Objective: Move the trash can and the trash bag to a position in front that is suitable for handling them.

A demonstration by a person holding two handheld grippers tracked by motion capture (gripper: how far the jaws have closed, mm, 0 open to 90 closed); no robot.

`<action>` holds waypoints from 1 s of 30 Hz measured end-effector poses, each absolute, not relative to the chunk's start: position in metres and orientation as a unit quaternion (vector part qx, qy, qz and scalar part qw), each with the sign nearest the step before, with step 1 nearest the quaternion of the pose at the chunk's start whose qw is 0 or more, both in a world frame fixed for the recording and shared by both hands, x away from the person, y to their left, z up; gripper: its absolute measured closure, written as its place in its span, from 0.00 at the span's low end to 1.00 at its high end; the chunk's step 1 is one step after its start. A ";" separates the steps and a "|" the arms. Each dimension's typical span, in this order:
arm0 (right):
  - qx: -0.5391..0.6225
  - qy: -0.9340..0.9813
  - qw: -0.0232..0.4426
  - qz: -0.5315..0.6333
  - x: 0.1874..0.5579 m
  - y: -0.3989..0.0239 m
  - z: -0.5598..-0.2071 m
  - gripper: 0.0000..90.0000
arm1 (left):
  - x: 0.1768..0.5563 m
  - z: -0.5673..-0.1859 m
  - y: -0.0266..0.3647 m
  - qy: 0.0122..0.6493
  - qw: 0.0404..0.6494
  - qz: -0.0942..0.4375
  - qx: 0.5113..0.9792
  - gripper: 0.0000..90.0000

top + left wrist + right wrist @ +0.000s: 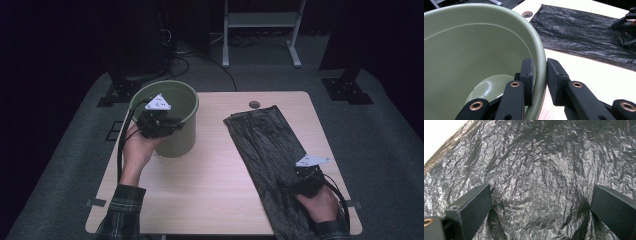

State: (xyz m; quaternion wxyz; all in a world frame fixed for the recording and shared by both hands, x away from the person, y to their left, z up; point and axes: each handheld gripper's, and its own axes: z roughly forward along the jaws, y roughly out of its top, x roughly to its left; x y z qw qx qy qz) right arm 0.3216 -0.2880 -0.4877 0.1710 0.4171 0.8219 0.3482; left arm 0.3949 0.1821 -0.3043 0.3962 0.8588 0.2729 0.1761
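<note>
Dim room, dark all round; overhead light falls on the pale table (pixel 210 170), and the black bag (pixel 544 170) glints, slightly soft.

No writing could be read anywhere. The bin (pixel 172 125) bore no label. The bag (pixel 270 150) was plain.

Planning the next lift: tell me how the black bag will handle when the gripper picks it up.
The black bag looks thin and crinkled, lying flat on the table, so it will probably go floppy and drape. Its glossy film may slip between pads. The right gripper stands open over it; pinching one layer off a flat sheet could prove fiddly.
</note>
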 end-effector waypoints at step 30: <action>0.417 0.822 0.171 0.348 0.322 -0.288 -0.488 0.02 | 0.335 -0.307 0.137 0.202 0.419 0.147 0.873 0.88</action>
